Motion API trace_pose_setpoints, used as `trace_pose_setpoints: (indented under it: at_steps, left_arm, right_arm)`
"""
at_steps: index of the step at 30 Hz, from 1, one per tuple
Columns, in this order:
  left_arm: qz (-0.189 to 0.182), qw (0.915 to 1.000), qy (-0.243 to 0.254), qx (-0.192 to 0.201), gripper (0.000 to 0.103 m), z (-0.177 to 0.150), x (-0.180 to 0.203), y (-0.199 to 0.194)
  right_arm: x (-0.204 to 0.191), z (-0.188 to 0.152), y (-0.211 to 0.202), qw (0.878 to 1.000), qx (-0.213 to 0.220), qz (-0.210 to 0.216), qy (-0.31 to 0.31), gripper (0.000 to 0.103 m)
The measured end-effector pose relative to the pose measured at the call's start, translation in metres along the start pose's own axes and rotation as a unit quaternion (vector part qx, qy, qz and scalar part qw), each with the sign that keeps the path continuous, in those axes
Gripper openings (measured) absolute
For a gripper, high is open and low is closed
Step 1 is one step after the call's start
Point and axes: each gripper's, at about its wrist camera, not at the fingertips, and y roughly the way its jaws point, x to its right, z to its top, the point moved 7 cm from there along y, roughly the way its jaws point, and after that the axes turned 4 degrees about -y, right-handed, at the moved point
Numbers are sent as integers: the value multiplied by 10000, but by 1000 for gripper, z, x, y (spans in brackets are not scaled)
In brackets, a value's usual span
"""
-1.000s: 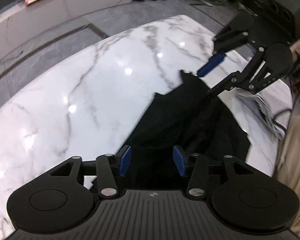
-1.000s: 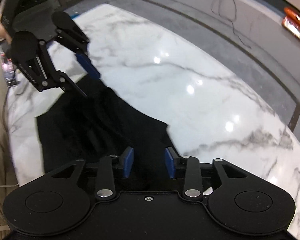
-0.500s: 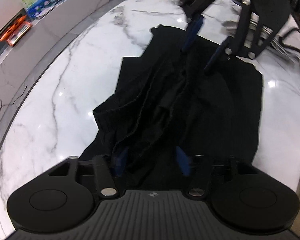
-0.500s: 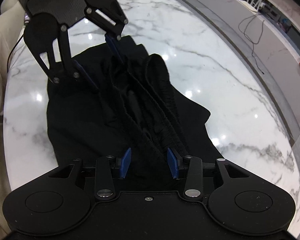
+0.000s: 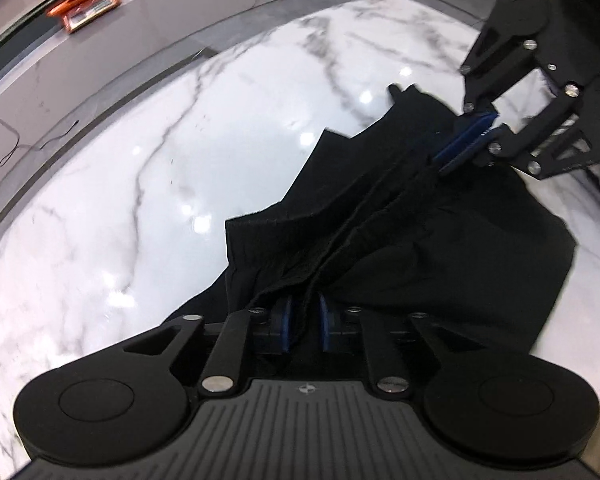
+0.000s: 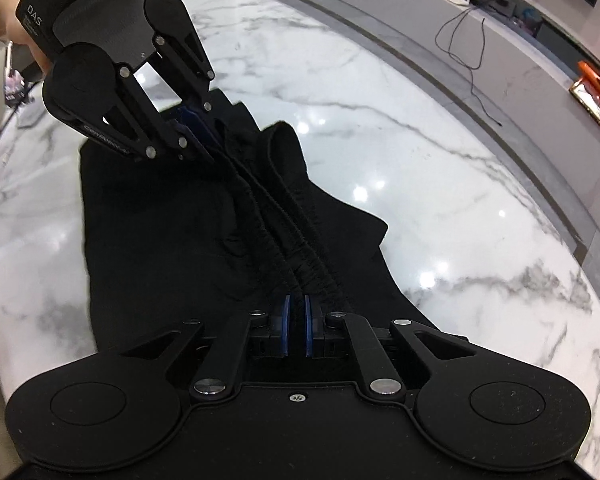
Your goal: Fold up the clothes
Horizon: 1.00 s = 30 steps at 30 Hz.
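Black fabric shorts with a ribbed elastic waistband [image 6: 204, 216] lay on the white grey-veined marble table [image 5: 148, 184], waistband stretched taut between both, left gripper [image 5: 303, 322] clamped on one end, right gripper [image 6: 296, 326] pinched nearly closed on the other.

A glossy white marble table [image 5: 148, 184] with grey veins carries the work, its polished top throwing back small bright ceiling lights. A black garment [image 5: 440, 248] lies spread over the near right part of it in the left wrist view, one edge reaching toward the far side, its bunched elastic waistband [image 6: 296, 248] raised in ridges.
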Motion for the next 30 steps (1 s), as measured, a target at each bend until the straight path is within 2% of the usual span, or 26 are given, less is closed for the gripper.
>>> trace_pose_setpoints:
  at_steps: [2, 3, 4, 7, 8, 9, 13, 16, 20, 22, 26, 28, 30]
  left_arm:
    - [76, 10000, -54, 0, 22, 1, 0, -2]
    - [114, 9999, -81, 0, 23, 2, 0, -3]
    - [191, 9997, -122, 40, 24, 3, 0, -7]
    - [429, 9982, -316, 264, 37, 4, 3, -26]
    - [506, 9972, -412, 377, 46, 3, 4, -35]
    - [600, 9955, -538, 506, 49, 1, 4, -46]
    - [706, 9848, -1314, 892, 59, -14, -6, -81]
    - [594, 9691, -2150, 1050, 60, -40, -20, -100]
    - [330, 9386, -3185, 1283, 60, -84, -38, -106]
    - [237, 9237, -3579, 1347, 60, -98, -47, -99]
    - [135, 9034, -4094, 1266, 60, -112, -61, -83]
    - [92, 8927, -4325, 1260, 60, -116, -70, -81]
    - [89, 8856, -4475, 1237, 60, -116, -75, -76]
  right_arm:
    - [4, -1, 0, 9998, 81, -34, 159, 10]
    - [5, -2, -1, 9997, 102, -45, 212, 17]
    - [7, -3, -3, 9995, 111, -99, 291, 28]
    - [11, -5, -13, 9968, 184, -233, 738, 43]
    - [12, -7, -22, 9937, 259, -217, 1069, 45]
    - [11, -8, -31, 9890, 341, -242, 1416, 51]
    - [6, -27, -55, 9665, 637, -545, 2425, 61]
    - [0, -57, -67, 9341, 926, -689, 3379, 63]
    - [-2, -97, -74, 8855, 1294, -478, 4437, 65]
    - [-2, -106, -67, 8690, 1393, -441, 4727, 65]
    - [-2, -124, -53, 8329, 1585, -366, 5289, 66]
    - [-2, -126, -47, 8208, 1660, -252, 5459, 66]
    - [-1, -126, -43, 8123, 1723, -127, 5571, 66]
